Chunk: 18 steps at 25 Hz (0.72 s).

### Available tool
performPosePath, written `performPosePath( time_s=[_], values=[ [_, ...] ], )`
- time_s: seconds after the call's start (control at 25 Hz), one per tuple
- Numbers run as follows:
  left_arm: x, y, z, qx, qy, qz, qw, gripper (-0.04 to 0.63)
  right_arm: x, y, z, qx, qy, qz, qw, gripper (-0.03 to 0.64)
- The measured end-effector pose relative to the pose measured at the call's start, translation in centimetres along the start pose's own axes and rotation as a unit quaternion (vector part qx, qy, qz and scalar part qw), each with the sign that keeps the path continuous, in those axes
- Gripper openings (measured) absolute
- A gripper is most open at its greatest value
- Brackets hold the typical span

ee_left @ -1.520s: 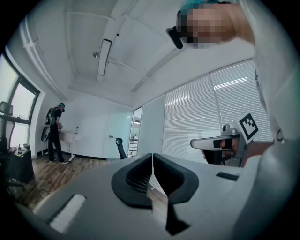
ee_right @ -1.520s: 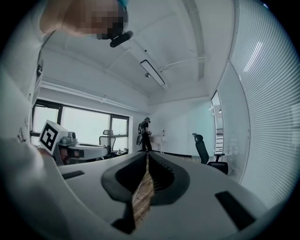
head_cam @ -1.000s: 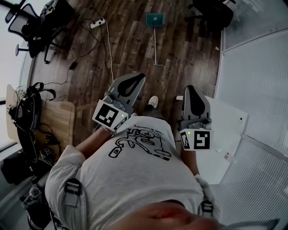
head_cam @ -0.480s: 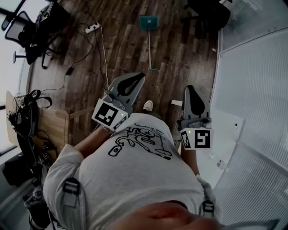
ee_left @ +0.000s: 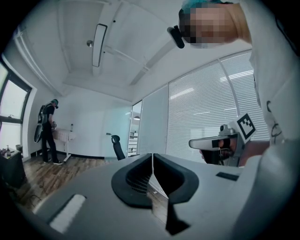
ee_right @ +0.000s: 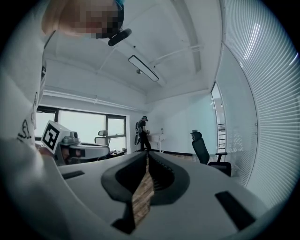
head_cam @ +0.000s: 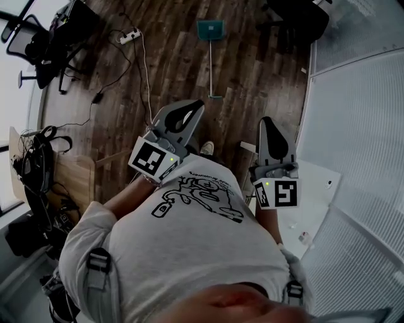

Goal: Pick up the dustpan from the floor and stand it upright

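Open floor (head_cam: 183,69) to dustpan (head_cam: 209,28); cable (head_cam: 147,69) left; perhaps chair (head_cam: 297,19) right.

Wooden floor (head_cam: 177,69), office chairs (head_cam: 44,50) (blinds (head_cam: 360,107), seemingly)

One teal long-handled plastic dustpan (head_cam: 210,29) lies on the dark wooden plank floor (head_cam: 177,69). There are two grey tongs, each carrying one marker cube: the left tongs (head_cam: 197,106) and the right tongs (head_cam: 267,122). One white power strip (head_cam: 128,36). At least two black office chairs, one at top left (head_cam: 28,47) and one at top right (head_cam: 297,19). One light wooden table (head_cam: 76,176). Two people: the wearer in a white printed T-shirt (head_cam: 189,246) and one dark-clothed figure (ee_left: 48,131) standing far off.
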<state>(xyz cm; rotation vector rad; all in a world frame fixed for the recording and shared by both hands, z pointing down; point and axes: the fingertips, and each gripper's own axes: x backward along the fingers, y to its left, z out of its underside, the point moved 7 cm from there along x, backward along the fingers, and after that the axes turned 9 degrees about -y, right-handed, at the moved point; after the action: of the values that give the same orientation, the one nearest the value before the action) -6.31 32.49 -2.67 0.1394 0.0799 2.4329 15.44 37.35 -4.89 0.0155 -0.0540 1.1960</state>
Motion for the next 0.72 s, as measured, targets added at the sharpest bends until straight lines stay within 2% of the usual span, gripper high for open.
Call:
performPosePath(
  time_s=[0.32, 0.72],
  values=[
    [-4.0, 5.4, 0.4, 0.007, -0.004, 0.007, 0.9999, 0.011, -6.6, -1.5, 0.4, 0.006, 0.006, -0.008, 1.000, 0.014],
    [-8.2, 16.9, -0.5, 0.008, -0.009, 0.003, 0.9999, 0.011, -19.5, -1.5, 0.8, 0.008, 0.006, -0.018, 1.000, 0.014]
  ],
)
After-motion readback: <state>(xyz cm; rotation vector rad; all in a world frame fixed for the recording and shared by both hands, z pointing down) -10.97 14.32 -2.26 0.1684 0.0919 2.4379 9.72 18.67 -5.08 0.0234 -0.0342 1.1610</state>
